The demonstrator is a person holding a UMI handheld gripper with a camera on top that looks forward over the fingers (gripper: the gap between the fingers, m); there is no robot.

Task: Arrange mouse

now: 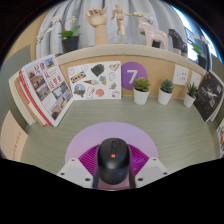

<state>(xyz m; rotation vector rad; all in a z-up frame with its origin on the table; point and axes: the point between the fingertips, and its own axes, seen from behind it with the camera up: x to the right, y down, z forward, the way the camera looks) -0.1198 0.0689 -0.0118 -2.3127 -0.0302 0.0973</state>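
Mouse [111, 160], black with a small red mark on its back, sits between the jaws of the gripper [111, 172], its long axis running along the fingers and pointing away from the camera. The pale green surface [60, 135] stretches ahead of the mouse to a low wooden backboard [150, 55]. Leaning there, beyond and to the left of the mouse, are open magazines [45, 88] and a card of pictures [92, 82]; straight beyond it stands a purple card marked 7 [134, 76], with three small potted plants [165, 92] to that card's right. Wooden figures [120, 20] line the ledge above. Purple pads [85, 152] flank the mouse closely; whether the jaws actually press it or merely bracket it cannot be told.
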